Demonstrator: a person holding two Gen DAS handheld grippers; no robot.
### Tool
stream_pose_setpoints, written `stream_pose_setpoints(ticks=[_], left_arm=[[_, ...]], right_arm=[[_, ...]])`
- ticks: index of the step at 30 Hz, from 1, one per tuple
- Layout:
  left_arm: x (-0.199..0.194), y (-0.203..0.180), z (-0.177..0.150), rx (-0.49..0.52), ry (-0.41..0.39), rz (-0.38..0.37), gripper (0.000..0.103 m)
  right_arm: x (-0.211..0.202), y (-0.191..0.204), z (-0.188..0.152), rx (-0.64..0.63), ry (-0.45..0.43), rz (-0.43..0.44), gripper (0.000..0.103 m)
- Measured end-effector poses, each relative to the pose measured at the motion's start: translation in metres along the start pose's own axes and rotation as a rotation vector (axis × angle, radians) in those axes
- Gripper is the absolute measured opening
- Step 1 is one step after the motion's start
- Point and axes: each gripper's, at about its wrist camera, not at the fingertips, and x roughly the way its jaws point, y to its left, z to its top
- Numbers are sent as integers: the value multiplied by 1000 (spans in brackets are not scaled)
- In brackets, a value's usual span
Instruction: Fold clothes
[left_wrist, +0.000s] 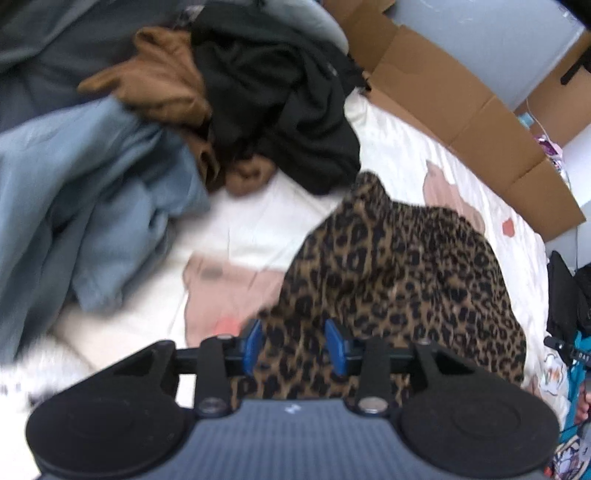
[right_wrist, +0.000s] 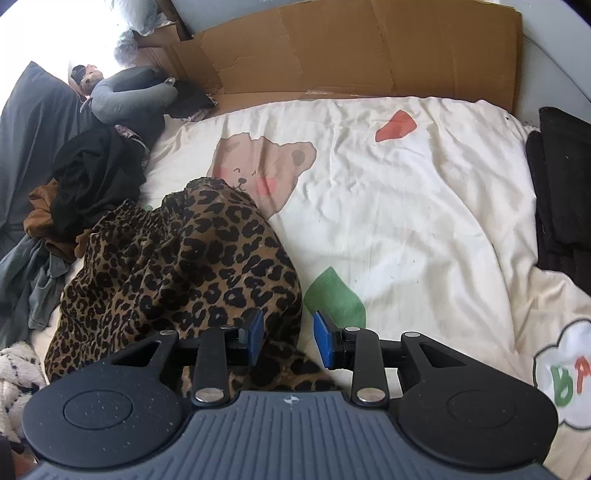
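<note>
a: where does the leopard-print garment (right_wrist: 177, 266) lie?
b: crumpled on the cream bear-print duvet (right_wrist: 406, 206), just beside a heap of black garment (left_wrist: 280, 110), brown garment (left_wrist: 159, 77) and light blue garment (left_wrist: 85, 206).
a: and the left gripper (left_wrist: 294, 347)?
b: its blue pads are spread, hanging over the near edge of the leopard cloth; whether they touch it cannot be told, that view is blurred.
a: the right gripper (right_wrist: 288, 341)?
b: parted too, nothing pinched. its left pad (right_wrist: 255, 334) sits over the garment's right edge, the other over bare duvet.
a: behind the bed?
b: flattened cardboard (right_wrist: 362, 48) stands against the wall.
</note>
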Motion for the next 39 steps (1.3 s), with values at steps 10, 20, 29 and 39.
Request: stream_pose_setpoints(ticks=[10,20,29,39], left_arm=[[37,-27,55,74,-43,-16,42],[87,-68,104,223,-95,-55,42],[133,-100,125,346,-69,-74,51],[174,-112,120,463,-16,-74,53]], right_arm=[[35,-8,31,-23,2,21,35],[72,-7,65,-56,23,82,35],[105,3,86,-80,26,132,35],[125,8,97,-54,0,121,35]])
